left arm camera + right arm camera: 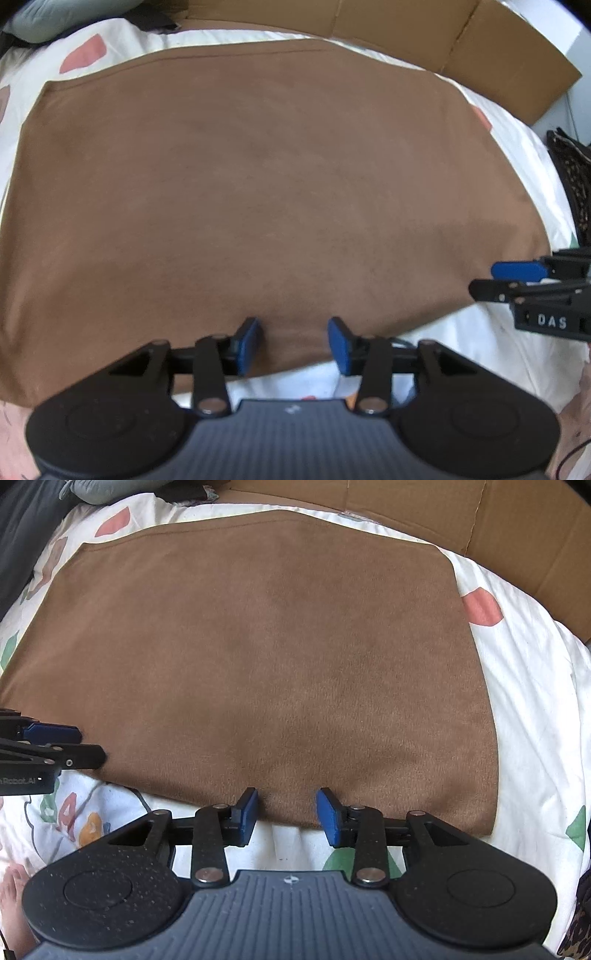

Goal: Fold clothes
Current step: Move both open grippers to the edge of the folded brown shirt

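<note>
The brown garment (pixel 258 184) lies flat on the patterned bedsheet (pixel 535 701), already a neat rectangle, with further folds probably left. My left gripper (pixel 293 345) and right gripper (pixel 286 814) hover at its six o'clock edge, both half-open, gripping nothing.

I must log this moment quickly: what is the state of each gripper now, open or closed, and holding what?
Left gripper: open, holding nothing, at the near edge of the brown cloth.
Right gripper: open, holding nothing, at the same edge.
</note>
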A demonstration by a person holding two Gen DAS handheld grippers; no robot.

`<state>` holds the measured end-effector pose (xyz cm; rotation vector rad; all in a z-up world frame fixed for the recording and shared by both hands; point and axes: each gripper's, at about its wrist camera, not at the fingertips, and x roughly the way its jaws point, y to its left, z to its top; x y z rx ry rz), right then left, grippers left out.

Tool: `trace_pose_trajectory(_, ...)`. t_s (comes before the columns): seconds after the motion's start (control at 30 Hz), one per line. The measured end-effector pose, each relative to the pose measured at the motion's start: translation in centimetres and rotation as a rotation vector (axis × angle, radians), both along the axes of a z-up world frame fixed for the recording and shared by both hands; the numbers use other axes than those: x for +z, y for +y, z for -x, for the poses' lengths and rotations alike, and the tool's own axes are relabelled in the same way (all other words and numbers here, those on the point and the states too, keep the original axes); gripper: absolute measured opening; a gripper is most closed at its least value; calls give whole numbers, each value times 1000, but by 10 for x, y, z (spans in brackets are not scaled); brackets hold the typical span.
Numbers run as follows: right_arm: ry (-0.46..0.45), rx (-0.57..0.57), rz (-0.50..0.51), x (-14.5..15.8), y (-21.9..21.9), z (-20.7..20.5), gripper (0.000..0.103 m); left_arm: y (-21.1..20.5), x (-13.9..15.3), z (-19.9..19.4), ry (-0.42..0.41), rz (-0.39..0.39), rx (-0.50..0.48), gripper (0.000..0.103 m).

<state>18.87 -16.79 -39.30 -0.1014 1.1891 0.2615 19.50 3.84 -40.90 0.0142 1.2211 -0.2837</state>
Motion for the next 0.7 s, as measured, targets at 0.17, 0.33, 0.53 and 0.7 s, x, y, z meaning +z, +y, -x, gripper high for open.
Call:
trace_pose_trajectory(0.17,-17,-30,-73,11,-9,2,56,-7,18,10,-36,72,-14,47)
trace_pose_trajectory(0.33,-29,-32,-82,13,-11,7,56,-19,21,15,-51,101,-34,44)
trace_pose_trajectory(0.53,-64,-30,-83,19,-2,6,56,-32,12,11,-33,106,-53,14)
trace_pose_trajectory(0.7,-71,27,-76,18,22,10,52,-31,-12,4,26,113,14,14)
